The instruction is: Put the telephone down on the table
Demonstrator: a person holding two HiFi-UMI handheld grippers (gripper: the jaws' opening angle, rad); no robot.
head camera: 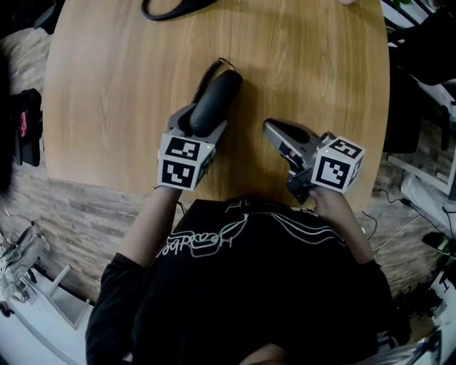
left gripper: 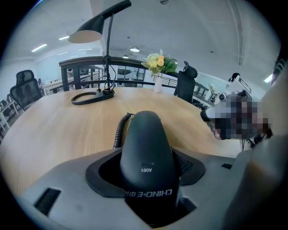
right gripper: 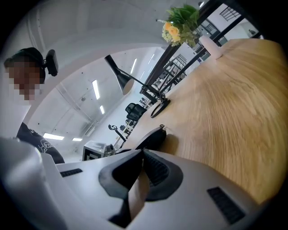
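Round pale-wood surface (head camera: 306, 64) in an open office with ceiling strip lights. Far left, beyond the rim: black office chair (left gripper: 22, 87). Next: black desk lamp (left gripper: 96, 31), its ring-shaped base (head camera: 171, 8) resting on the wood at the far side. Beside it, at the far rim: yellow flowers (left gripper: 157, 63) in a white vase. Left of centre: left gripper (head camera: 203, 128), marker cube toward the person, its grey fingers (left gripper: 67, 179) clamped on either side of the telephone handset (head camera: 214, 100). The handset is black, rounded and printed with white lettering. It points away from the person, its far end at or just above the wood, and contact cannot be made out. Coiled black cord (head camera: 206, 75) trails from that far end onto the wood. Right of centre: right gripper (head camera: 271, 128), well apart from the handset and low near the rim, its fingers (right gripper: 180, 179) pressed together with nothing between them.
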